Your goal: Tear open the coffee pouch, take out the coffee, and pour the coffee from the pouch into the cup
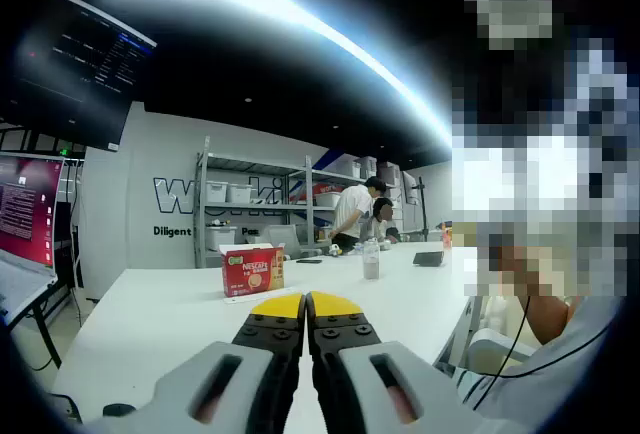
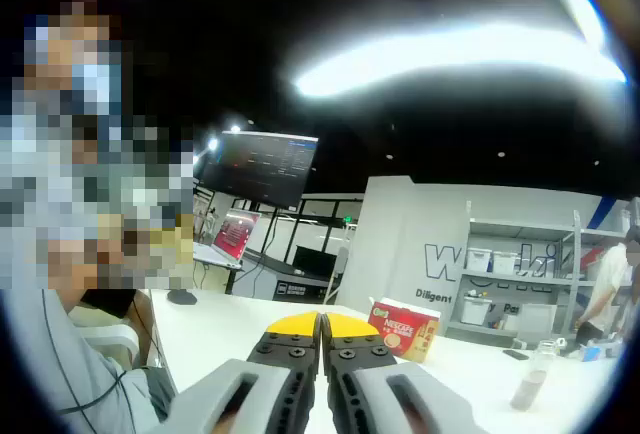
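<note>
A red Nescafe coffee box (image 1: 252,270) stands on the white table (image 1: 160,324), well beyond my left gripper (image 1: 305,303). That gripper's yellow-tipped jaws are pressed together with nothing between them. In the right gripper view the same red box (image 2: 405,327) sits on the table (image 2: 470,374) just right of and beyond my right gripper (image 2: 321,323), whose yellow tips also meet, holding nothing.
A clear bottle (image 1: 371,260) stands farther back on the table, also the bottle (image 2: 528,384). A dark phone-like item (image 1: 429,258) lies at the far right. A person sits close beside the table (image 1: 540,354). Two people stand by metal shelves (image 1: 260,204). Monitors (image 2: 262,169) hang at the side.
</note>
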The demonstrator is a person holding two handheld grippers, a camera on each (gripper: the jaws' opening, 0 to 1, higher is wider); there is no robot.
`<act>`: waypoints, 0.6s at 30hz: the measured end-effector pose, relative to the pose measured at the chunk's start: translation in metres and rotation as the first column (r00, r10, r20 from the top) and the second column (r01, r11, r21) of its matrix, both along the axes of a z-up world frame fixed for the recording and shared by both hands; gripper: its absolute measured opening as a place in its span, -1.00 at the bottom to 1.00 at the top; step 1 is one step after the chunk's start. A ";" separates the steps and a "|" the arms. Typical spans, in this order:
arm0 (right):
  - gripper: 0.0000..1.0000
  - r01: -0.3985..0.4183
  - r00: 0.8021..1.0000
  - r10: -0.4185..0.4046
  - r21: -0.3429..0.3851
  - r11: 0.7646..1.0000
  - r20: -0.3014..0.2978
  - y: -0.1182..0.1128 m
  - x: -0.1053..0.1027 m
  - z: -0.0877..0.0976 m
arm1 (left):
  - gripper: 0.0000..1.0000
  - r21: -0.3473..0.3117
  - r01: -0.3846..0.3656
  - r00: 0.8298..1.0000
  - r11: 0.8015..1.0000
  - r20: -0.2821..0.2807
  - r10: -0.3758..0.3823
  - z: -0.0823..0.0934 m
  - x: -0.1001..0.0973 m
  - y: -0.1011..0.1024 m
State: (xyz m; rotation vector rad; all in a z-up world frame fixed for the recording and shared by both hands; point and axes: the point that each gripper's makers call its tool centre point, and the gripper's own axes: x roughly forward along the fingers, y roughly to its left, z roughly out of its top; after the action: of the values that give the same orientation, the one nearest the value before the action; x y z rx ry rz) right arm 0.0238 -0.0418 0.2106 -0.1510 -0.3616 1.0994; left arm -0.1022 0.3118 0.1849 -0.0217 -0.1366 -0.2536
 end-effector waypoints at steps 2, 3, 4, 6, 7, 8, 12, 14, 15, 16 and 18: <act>-0.95 -0.007 1.000 0.007 -0.007 1.000 -0.006 0.003 0.000 -0.004 | -0.92 0.005 -0.005 1.000 1.000 0.002 0.005 0.001 -0.001 0.000; -0.95 -0.008 1.000 0.008 -0.009 1.000 -0.004 0.004 0.000 -0.004 | -0.92 0.005 -0.005 1.000 1.000 0.003 0.005 0.001 -0.002 0.000; -0.95 -0.010 1.000 0.010 -0.010 1.000 -0.001 0.004 0.000 -0.004 | -0.92 0.009 -0.006 1.000 1.000 0.006 0.006 0.003 -0.002 0.001; -0.95 -0.005 1.000 0.005 -0.007 1.000 0.002 0.004 0.003 -0.002 | -0.92 0.008 -0.009 1.000 1.000 0.005 0.009 0.003 -0.001 0.004; -0.95 -0.003 1.000 0.003 -0.003 1.000 0.000 0.004 0.005 -0.001 | -0.92 0.004 -0.010 1.000 1.000 0.001 0.010 0.003 0.000 0.005; -0.95 -0.002 1.000 0.002 -0.001 1.000 -0.005 0.004 0.007 -0.001 | -0.92 -0.002 -0.012 1.000 1.000 -0.002 0.012 0.002 0.001 0.007; -0.95 0.006 1.000 -0.006 -0.016 1.000 -0.013 0.007 0.010 0.000 | -0.92 -0.028 -0.012 1.000 1.000 -0.007 0.011 0.002 0.005 0.011; -0.95 0.009 1.000 -0.009 -0.017 1.000 -0.012 0.007 0.011 0.000 | -0.92 -0.040 -0.006 1.000 0.999 -0.005 0.006 -0.001 0.007 0.012; -0.95 0.014 1.000 -0.014 -0.016 1.000 -0.016 0.007 0.015 -0.002 | -0.92 -0.044 -0.004 1.000 0.999 -0.007 0.003 -0.004 0.009 0.011; -0.95 0.016 1.000 -0.016 -0.015 1.000 -0.020 0.007 0.016 -0.004 | -0.92 -0.045 -0.003 1.000 0.999 -0.012 0.002 -0.006 0.011 0.011; -0.95 0.018 0.999 -0.018 -0.020 1.000 -0.040 0.010 0.021 -0.010 | -0.92 -0.040 -0.001 0.999 0.999 -0.033 0.000 -0.012 0.015 0.010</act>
State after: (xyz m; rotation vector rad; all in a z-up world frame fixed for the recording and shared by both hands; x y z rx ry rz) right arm 0.0447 -0.0320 0.2011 -0.1490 -0.3136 1.0869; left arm -0.0872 0.3223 0.1728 -0.0652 -0.1091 -0.2500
